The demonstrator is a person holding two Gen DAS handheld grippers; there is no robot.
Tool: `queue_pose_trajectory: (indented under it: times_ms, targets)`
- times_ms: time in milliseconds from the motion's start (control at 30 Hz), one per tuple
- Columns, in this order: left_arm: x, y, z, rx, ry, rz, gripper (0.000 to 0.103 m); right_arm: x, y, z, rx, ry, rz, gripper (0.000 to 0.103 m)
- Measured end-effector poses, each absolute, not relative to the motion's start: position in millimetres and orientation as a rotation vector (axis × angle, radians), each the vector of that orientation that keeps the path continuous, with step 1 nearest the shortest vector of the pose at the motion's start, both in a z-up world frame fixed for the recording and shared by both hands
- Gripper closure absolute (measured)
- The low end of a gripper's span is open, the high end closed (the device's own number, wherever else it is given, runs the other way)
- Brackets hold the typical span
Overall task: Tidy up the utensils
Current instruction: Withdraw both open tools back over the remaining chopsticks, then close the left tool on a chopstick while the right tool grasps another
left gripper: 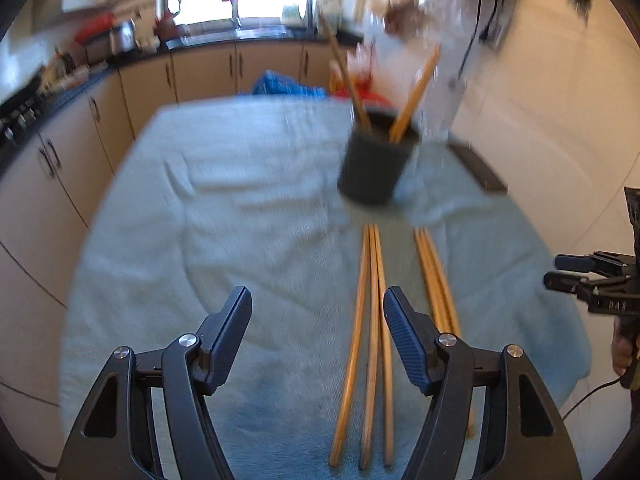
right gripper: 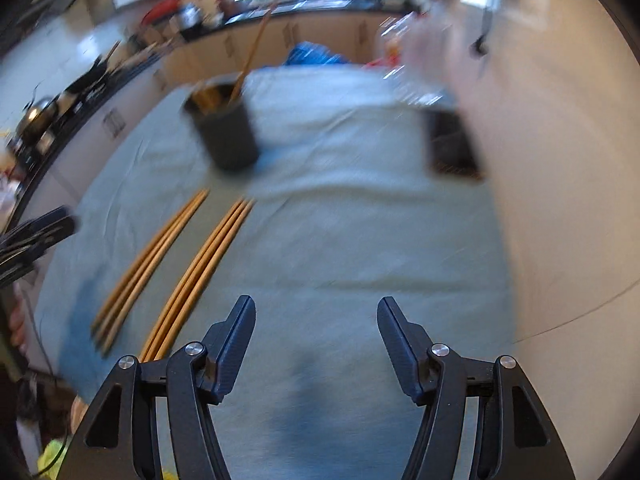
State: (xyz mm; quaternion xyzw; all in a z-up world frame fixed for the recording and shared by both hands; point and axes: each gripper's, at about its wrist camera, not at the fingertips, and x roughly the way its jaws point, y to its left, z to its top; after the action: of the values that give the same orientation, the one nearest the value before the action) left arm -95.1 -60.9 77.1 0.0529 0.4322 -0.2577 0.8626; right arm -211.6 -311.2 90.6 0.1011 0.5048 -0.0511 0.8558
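Observation:
A dark cup (left gripper: 372, 164) stands on the light blue cloth (left gripper: 224, 208) with two wooden chopsticks (left gripper: 412, 96) leaning in it. Several more chopsticks lie on the cloth in two bundles, one (left gripper: 370, 344) beside my left gripper's right finger and one (left gripper: 436, 280) further right. My left gripper (left gripper: 318, 304) is open and empty above the cloth. In the right wrist view the cup (right gripper: 228, 128) is at the far left, the bundles (right gripper: 200, 272) lie left of my right gripper (right gripper: 316, 312), which is open and empty. Both views are blurred.
A dark flat rectangular object (left gripper: 478, 168) lies at the cloth's right edge by the white wall; it also shows in the right wrist view (right gripper: 452, 144). Kitchen cabinets (left gripper: 200, 68) and a counter with pots run along the left and back. The right gripper shows at the far right of the left wrist view (left gripper: 592, 280).

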Motion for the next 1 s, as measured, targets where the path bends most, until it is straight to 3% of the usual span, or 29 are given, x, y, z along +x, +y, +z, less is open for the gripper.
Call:
queue_pose_trajectory:
  times_ms: [133,333,433,567,867,900,967,1000]
  targets:
    - [-91.5,-74.7,43.5,0.142,1.004,-0.571,0.069,-196.8,-280.9,57.0,0.259,1.090,-0.023,0.041]
    - [-94.4,-90.9,32.1,0.205,0.993,-0.609,0.070,-167.3,-255.4,38.0,0.302,1.089,0.030,0.060]
    - [-90.6,-99.0,29.0,0.250,0.999,-0.603,0.084,-156.2,-243.4,33.6,0.271,1.089,0.018,0.062]
    - [-86.4,-101.5,28.9,0.244,0.997,-0.612,0.084,-146.5,-237.3,32.9,0.225,1.082,-0.006,0.063]
    - [-86.2,-122.9,23.2,0.316,0.995,-0.582,0.085,-134.1,-232.1,30.0,0.124,1.080,-0.084,0.079]
    - [-85.0,-123.3,23.5,0.304,1.002,-0.571,0.087,-133.9,-233.7,30.0,0.127,1.080,-0.090,0.086]
    - [-80.1,-119.5,24.2,0.257,1.028,-0.544,0.097,-135.2,-239.6,30.1,0.144,1.084,-0.085,0.090]
    - [-78.1,-115.0,24.5,0.222,1.047,-0.534,0.096,-136.6,-242.4,30.2,0.151,1.089,-0.081,0.094]
